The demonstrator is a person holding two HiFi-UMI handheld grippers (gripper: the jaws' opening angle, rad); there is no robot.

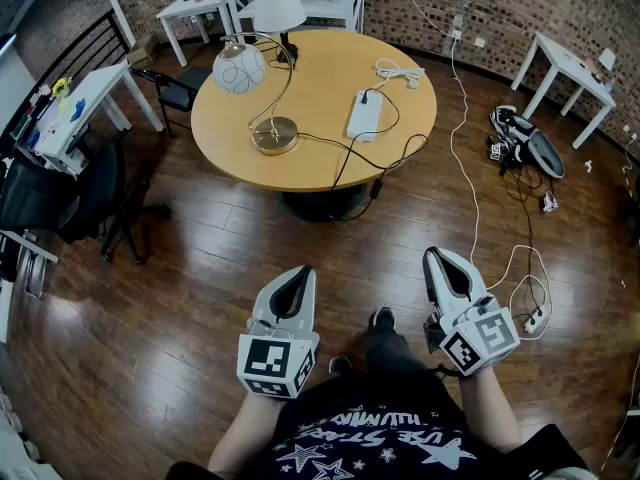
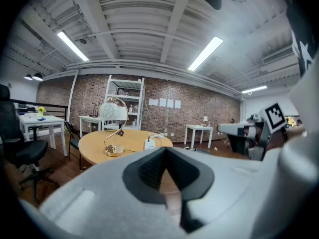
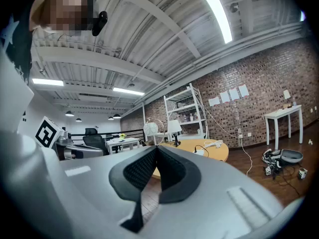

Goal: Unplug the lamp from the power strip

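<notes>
On the round wooden table (image 1: 320,158) stands a lamp with a white globe shade (image 1: 239,68) and a brass base (image 1: 274,136). Its black cord runs right to a white power strip (image 1: 363,115), with a plug at the strip's far end. Both grippers hover low over the floor, well short of the table. My left gripper (image 1: 299,274) and right gripper (image 1: 437,256) are shut with nothing between the jaws. In the left gripper view, the lamp (image 2: 114,128) and strip (image 2: 150,144) lie far beyond the gripper (image 2: 166,151). The right gripper view shows its gripper (image 3: 156,151) with the strip (image 3: 201,152) beyond.
A second lamp with a white shade (image 1: 279,8) and a coiled white cable (image 1: 398,71) sit on the table's far side. Cords trail over the wooden floor at right (image 1: 470,198). An office chair (image 1: 70,193) and white desk (image 1: 75,108) stand left; a small white table (image 1: 565,68) stands right.
</notes>
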